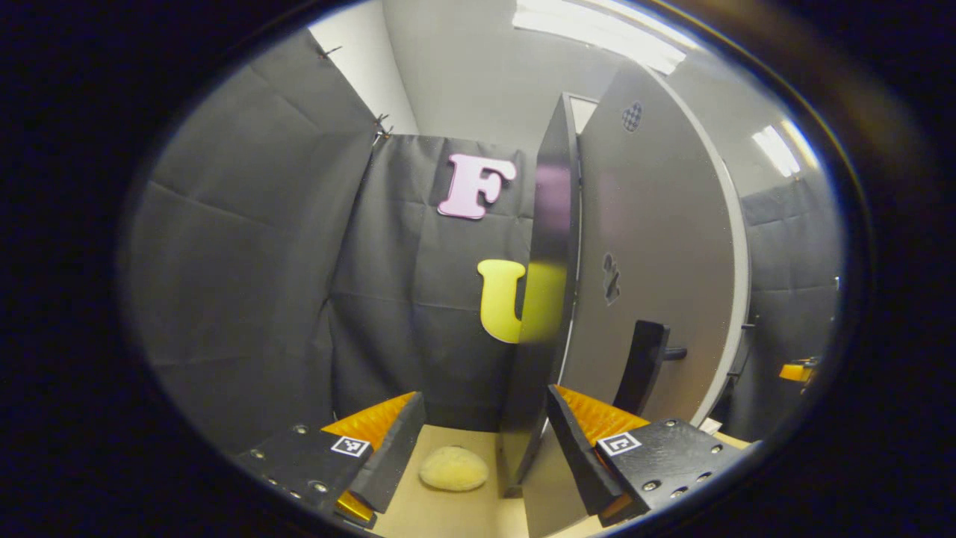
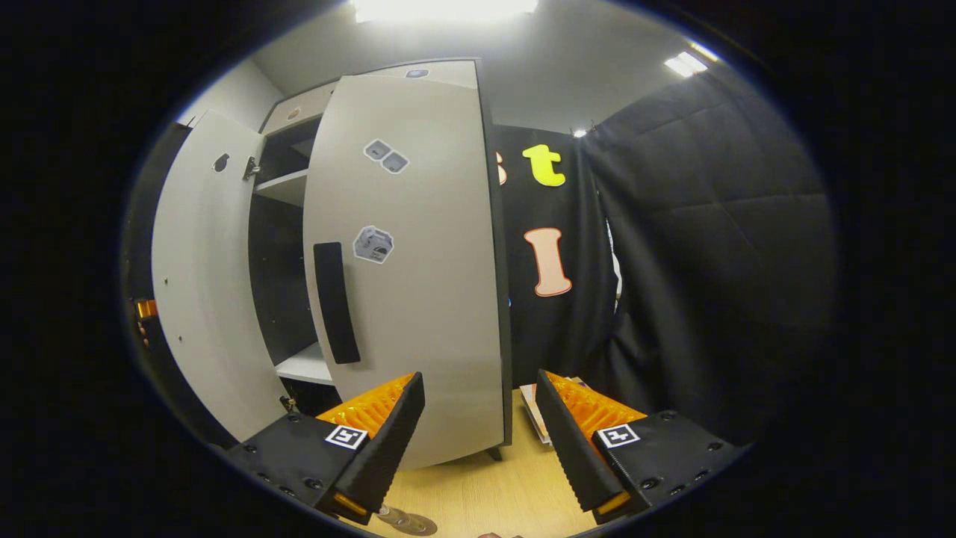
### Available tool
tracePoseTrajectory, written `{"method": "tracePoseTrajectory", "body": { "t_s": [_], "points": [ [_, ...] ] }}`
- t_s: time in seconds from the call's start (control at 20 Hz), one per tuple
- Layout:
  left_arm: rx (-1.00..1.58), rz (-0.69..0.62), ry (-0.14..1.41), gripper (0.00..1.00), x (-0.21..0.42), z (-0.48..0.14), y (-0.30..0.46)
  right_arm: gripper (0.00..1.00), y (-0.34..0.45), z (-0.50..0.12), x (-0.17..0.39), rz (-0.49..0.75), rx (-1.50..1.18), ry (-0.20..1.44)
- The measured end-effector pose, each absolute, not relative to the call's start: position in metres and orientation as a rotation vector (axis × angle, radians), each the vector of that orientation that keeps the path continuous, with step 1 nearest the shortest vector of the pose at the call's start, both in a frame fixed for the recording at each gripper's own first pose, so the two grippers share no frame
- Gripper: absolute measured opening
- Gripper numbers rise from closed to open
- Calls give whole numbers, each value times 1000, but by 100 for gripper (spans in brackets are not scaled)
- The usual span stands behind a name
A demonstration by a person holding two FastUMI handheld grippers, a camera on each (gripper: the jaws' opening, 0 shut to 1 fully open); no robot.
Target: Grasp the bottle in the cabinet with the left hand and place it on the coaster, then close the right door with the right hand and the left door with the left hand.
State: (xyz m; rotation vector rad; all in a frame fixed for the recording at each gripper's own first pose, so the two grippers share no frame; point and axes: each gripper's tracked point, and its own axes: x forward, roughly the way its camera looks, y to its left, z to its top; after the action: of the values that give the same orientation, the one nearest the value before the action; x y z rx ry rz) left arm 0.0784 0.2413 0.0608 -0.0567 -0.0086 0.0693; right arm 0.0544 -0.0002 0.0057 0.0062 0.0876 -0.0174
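Presumably for pushing, the left claw is held released astride the glossy dark edge of the left door, a fuzzy pale pad lying on the bench between its fingers. Meanwhile, the right claw is kept released before the smooth grey right door, half shut; the bottle is glimpsed, apparently, at the bench edge below.

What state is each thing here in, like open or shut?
Left door: swung wide open.
Right door: partly open.
Left gripper: fingers open, holding nothing.
Right gripper: fingers open, holding nothing.
Cabinet: open, visible shelves bare.
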Motion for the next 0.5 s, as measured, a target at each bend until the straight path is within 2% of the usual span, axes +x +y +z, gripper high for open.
{"method": "tracePoseTrajectory", "body": {
  "t_s": [0.1,0.15,0.25,0.3,0.4,0.5],
  "points": [
    [-43,21,-2,94,90,66,228,92,-7,4,52,-33,36,90],
    [-26,25,2,94,95,66,228,95,-11,5,50,-39,52,89],
    [-3,34,4,94,89,67,229,92,-19,5,49,-55,62,87],
    [1,36,5,97,88,68,228,96,-21,5,49,-60,57,86],
    [10,51,2,94,87,68,225,98,-24,4,49,-64,48,89],
    [15,65,7,99,85,67,222,98,-26,4,50,-58,51,90]
  ]
}}
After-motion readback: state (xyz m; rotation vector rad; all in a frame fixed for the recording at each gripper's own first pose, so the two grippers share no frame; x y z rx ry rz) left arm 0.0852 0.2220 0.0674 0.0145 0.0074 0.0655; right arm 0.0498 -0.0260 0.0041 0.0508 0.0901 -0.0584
